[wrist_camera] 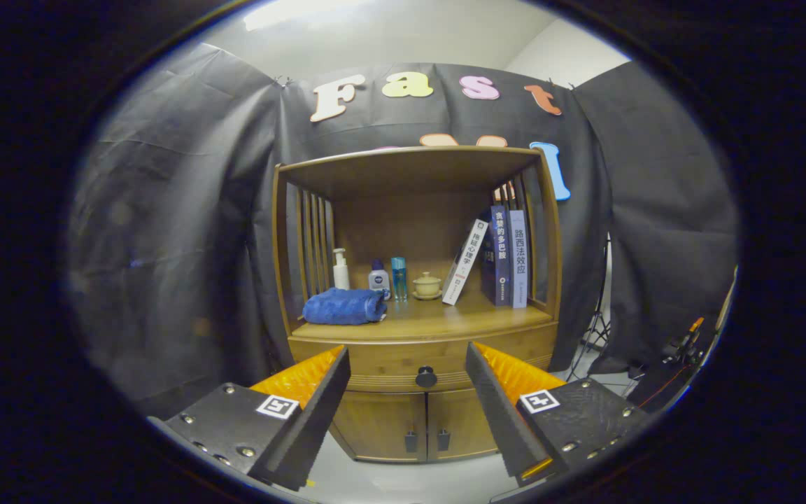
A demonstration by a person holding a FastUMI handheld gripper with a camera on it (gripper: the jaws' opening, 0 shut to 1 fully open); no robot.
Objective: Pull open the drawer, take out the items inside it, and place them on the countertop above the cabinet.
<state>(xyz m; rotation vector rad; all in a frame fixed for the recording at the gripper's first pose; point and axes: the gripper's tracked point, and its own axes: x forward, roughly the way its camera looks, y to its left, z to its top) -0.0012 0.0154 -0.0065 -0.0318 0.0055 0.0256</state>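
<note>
Gripper [406, 406] spread wide, holding nothing — fingers framing the drawer knob [426, 376] straight ahead, well beyond the tips, probably lined up for a pinch and pull. Drawer [389, 360] shut, so contents hidden. Above it the tabletop [445, 318] already crowded — blue towel [344, 306], bottles [379, 278], teacup [427, 285], books [504, 255] — leaving bare wood mid-front for the items.

Nothing stands between the spread jaws and the drawer knob [426, 376].
</note>
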